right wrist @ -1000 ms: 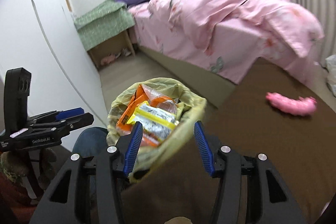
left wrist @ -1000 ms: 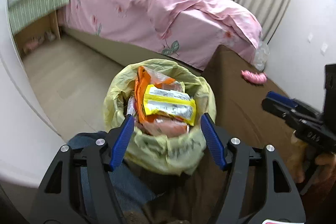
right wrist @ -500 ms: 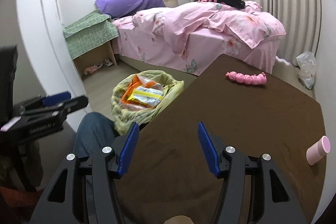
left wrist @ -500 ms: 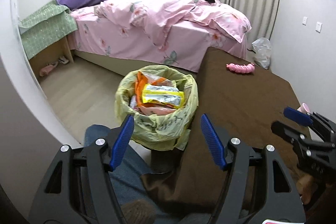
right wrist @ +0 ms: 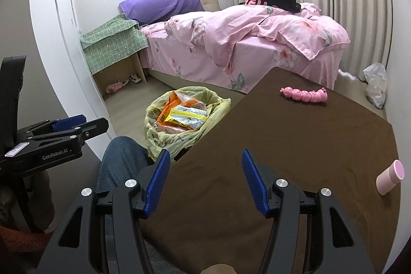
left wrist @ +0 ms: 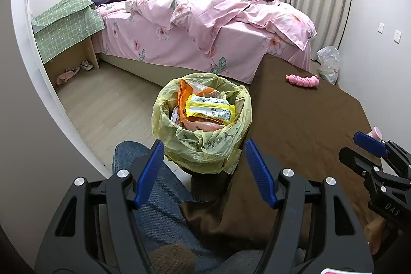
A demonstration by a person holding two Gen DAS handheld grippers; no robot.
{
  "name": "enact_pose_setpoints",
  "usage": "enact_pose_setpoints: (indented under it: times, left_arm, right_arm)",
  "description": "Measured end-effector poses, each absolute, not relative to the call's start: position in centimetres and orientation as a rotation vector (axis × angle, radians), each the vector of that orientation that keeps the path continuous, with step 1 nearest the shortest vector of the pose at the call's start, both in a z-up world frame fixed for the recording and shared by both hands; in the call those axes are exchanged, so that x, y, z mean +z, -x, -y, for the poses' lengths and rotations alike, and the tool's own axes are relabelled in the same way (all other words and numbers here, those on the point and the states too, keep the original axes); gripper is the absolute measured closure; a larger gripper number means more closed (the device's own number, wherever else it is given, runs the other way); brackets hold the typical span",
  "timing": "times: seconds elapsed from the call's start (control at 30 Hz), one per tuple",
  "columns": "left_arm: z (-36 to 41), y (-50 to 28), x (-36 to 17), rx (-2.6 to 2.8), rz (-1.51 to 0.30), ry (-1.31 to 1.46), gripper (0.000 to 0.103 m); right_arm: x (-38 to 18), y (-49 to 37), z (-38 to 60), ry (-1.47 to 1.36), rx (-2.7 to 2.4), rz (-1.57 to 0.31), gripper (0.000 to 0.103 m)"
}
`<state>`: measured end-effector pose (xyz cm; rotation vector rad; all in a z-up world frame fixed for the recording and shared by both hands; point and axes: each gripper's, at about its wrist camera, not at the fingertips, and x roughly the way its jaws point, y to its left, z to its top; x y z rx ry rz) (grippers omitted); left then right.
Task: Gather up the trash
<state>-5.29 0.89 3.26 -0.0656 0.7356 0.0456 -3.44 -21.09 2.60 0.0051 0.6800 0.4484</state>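
Observation:
A bin lined with a yellow bag (left wrist: 203, 140) (right wrist: 185, 130) stands on the floor beside the brown table (left wrist: 295, 125) (right wrist: 295, 140). Orange and yellow snack wrappers (left wrist: 209, 111) (right wrist: 183, 114) fill its top. My left gripper (left wrist: 205, 166) hangs open just short of the bin, nothing between its blue pads. My right gripper (right wrist: 205, 181) stands open over the table's near corner, empty. Each gripper also shows at the edge of the other's view: the right gripper (left wrist: 359, 148), the left gripper (right wrist: 84, 123).
A pink caterpillar toy (right wrist: 304, 94) (left wrist: 301, 80) lies at the table's far side, a pink cup (right wrist: 390, 176) on its side at the right edge. A person's jeans-clad knee (left wrist: 154, 186) is below the grippers. A pink bed (left wrist: 205, 30), green-covered nightstand (left wrist: 66, 25) and plastic bag (left wrist: 328, 63) stand beyond.
Both grippers have pulled back and up from the bin, which now looks smaller and farther. The right gripper's jaws stand a little wider than a second ago. The wrappers stay in the bin.

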Motion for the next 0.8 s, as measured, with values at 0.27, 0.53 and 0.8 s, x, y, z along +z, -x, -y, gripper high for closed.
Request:
enact_pose_setpoints:
  times: [0.27,0.53,0.8]
  left_arm:
    - [-0.8,5.31,3.22,0.045,-0.734,0.062,0.04]
    - [-0.69,5.28,3.15,0.039,-0.736,0.058,0.04]
    - [-0.7,5.26,3.15,0.039,-0.737,0.058,0.04]
  right_arm:
    - [2.62,3.66,20.86,-0.003,0.451,-0.681,0.048]
    - [2.64,3.49,20.91,-0.01,0.451,-0.684,0.048]
    - [2.63,3.52,20.89,-0.011,0.451,-0.686,0.048]
